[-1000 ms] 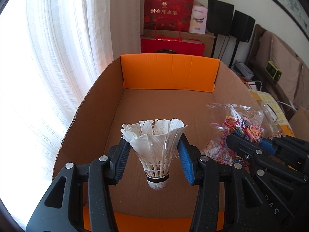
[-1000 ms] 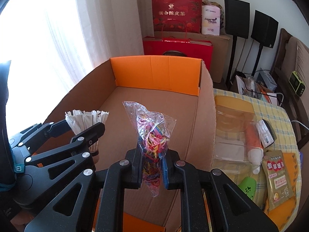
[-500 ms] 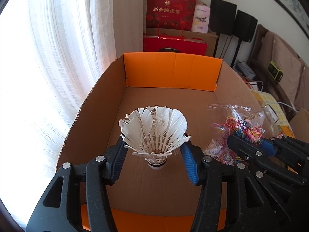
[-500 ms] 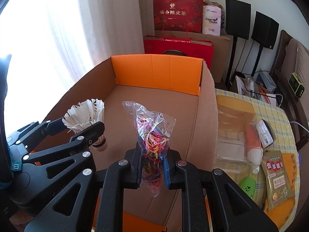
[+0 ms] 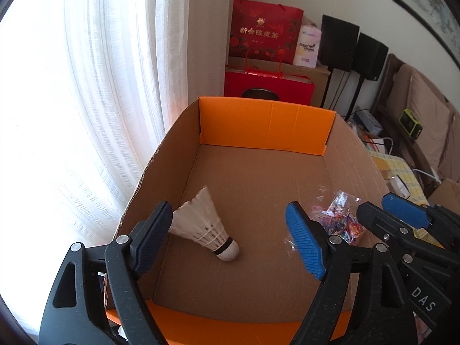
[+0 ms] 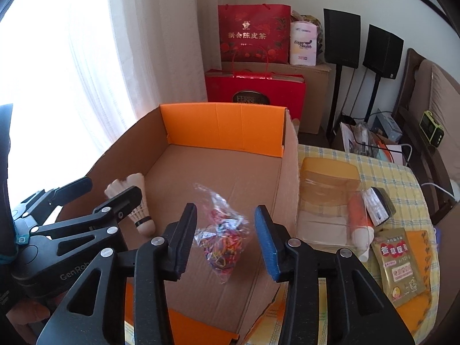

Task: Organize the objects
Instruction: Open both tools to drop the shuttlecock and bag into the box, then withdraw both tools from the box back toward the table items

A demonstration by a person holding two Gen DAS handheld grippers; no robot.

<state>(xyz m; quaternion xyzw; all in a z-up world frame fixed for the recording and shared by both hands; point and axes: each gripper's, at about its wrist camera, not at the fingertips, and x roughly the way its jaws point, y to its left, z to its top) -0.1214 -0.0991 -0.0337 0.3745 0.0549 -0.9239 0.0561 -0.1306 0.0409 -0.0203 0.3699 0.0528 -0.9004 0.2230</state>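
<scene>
Shuttlecock (image 5: pixel 208 228) and rubber-band bag (image 6: pixel 222 237) now dropped in box (image 5: pixel 267 126), both tongs apart.

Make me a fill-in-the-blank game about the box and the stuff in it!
1. The shuttlecock lies on its ____ in the box.
2. The bag holds colorful rubber ____.
3. Both tools, left and right, are ____.
4. The box's far wall is colored ____.

Missing words: side; bands; open; orange
</scene>
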